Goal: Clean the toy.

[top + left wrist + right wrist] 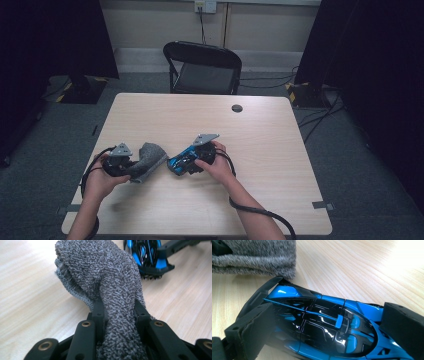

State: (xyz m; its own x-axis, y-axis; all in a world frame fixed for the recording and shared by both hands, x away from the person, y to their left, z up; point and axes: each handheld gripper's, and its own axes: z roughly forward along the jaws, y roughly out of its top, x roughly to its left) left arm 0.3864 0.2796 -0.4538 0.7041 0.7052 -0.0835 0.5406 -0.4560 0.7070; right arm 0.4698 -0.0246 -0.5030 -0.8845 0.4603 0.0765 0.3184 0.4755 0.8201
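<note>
A folded grey terry cloth (150,157) lies at the front left of the light wooden table (260,150). My left gripper (134,167) is shut on one end of it. In the left gripper view the cloth (110,277) rises thick between the two black jaws of the left gripper (117,308), with its far end draped onto the table. My right gripper (186,162) is shut on a blue and black toy car (176,164). Its pads (252,327) press both sides of the car (322,322). The car's rear wing nearly touches the cloth (259,255).
A black folding chair (202,67) stands behind the table's far edge. A round dark cable port (237,108) sits in the table near the back. Black curtains hang on both sides, and cables run over the floor at the right.
</note>
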